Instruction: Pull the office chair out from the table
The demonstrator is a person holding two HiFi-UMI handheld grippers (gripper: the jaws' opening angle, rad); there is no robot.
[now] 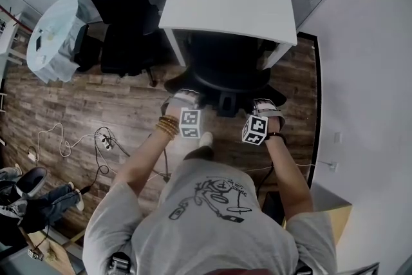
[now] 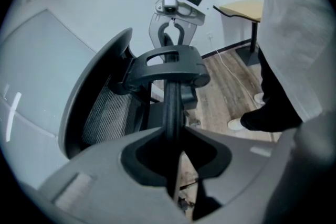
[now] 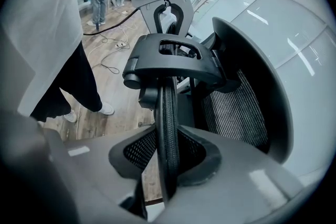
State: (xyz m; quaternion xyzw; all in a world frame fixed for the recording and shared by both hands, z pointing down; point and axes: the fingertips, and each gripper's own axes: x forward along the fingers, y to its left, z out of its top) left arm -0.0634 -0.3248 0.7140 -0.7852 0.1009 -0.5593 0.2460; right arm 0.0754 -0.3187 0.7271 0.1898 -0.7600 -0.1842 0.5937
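The black office chair (image 1: pixel 226 69) sits half tucked under the white tabletop (image 1: pixel 239 4), its back facing away from it. The left tongs (image 2: pixel 176 136) and right tongs (image 3: pixel 167 150) each clamp the back's thin rim.

Black mesh-backed office chair (image 1: pixel 225 74) upright, seat partly under the white table (image 1: pixel 238 3).

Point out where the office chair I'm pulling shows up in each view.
Head view: office chair at centre, half under the white table.
Left gripper view: office chair fills the centre, its back edge rising from between the jaws, mesh at left.
Right gripper view: office chair fills the centre, its back edge rising from between the jaws, mesh at right.
Shared landmark: wooden floor.
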